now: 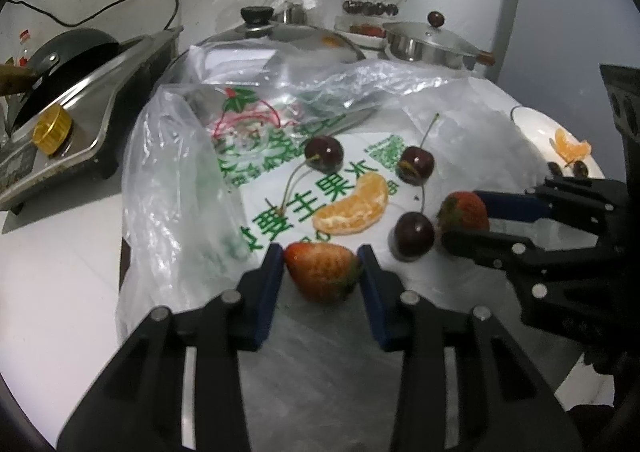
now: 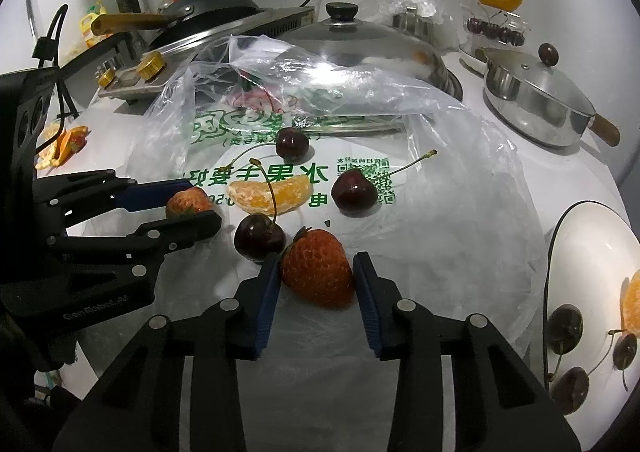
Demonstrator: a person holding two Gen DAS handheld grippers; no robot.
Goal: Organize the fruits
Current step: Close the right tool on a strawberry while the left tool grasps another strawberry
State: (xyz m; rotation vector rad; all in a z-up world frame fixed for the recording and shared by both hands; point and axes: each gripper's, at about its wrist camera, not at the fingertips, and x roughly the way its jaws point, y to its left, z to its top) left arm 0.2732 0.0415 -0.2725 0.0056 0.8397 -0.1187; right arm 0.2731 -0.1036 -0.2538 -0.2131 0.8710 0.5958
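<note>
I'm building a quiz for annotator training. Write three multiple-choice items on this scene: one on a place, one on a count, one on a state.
1. Where does the tangerine segment lie?
A. on the printed plastic bag
B. in the steel pan
C. on the white plate

2. How many cherries lie on the bag?
A. one
B. three
C. five

3. What is each gripper doing?
A. both open over bare bag
B. one holds a cherry
C. each has its jaws around a strawberry

Answers: 1 A, it rests on the bag's green print. 2 B, cherries at. 3 C, left gripper brackets the left strawberry; right gripper brackets the right strawberry.
</note>
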